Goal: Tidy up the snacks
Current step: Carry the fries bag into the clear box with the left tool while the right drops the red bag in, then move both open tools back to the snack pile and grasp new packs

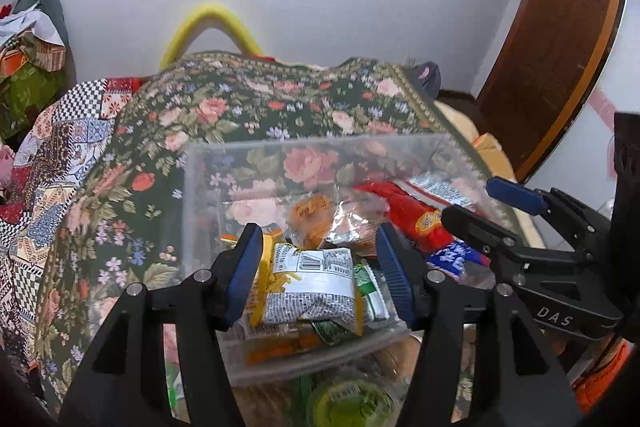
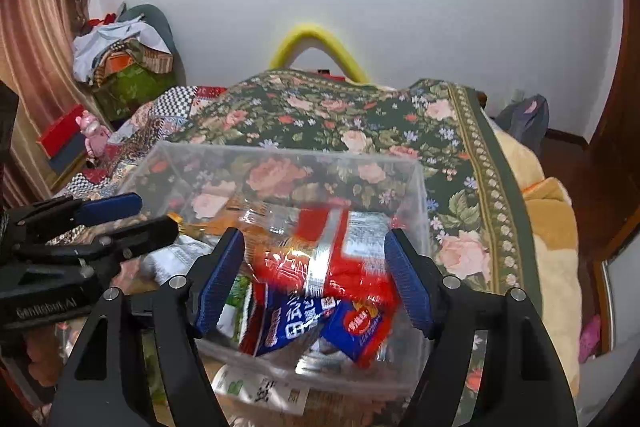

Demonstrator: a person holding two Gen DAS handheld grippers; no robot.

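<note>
A clear plastic box stands on a floral cloth and holds several snack packets. My left gripper hangs over its near end, jaws open. A white and yellow packet lies in the box between the pads, with a gap on the right side. My right gripper is open over the same box. A red packet, blurred, sits loose between its fingers above a blue and red packet. Each gripper shows in the other's view: the right gripper, the left gripper.
The floral cloth covers a raised surface that drops off on the right to a yellow blanket. More packets lie in front of the box, one green, one white. A wooden door stands at the right and piled clothes at the left.
</note>
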